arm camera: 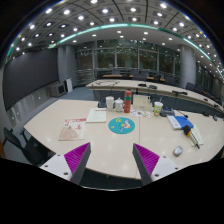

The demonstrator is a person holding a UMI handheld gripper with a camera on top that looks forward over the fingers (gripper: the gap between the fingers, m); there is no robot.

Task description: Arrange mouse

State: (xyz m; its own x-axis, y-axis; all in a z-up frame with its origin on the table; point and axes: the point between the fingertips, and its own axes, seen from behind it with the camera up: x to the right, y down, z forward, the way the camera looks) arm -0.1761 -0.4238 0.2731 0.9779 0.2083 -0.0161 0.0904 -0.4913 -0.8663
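A small grey mouse (178, 151) lies on the pale table (110, 145), to the right of my right finger and near the table's front edge. A round blue mouse mat (121, 125) with a map-like print lies at the table's middle, well beyond my fingers. My gripper (111, 158) is held above the table's near edge, open and empty, with its two magenta pads (76, 155) spread wide. Nothing is between the fingers.
Cups and bottles (118, 102) stand at the back of the table. Papers (96, 116) and a pinkish item (69, 132) lie to the left, and blue and white things (180, 121) to the right. Chairs and more desks fill the room behind.
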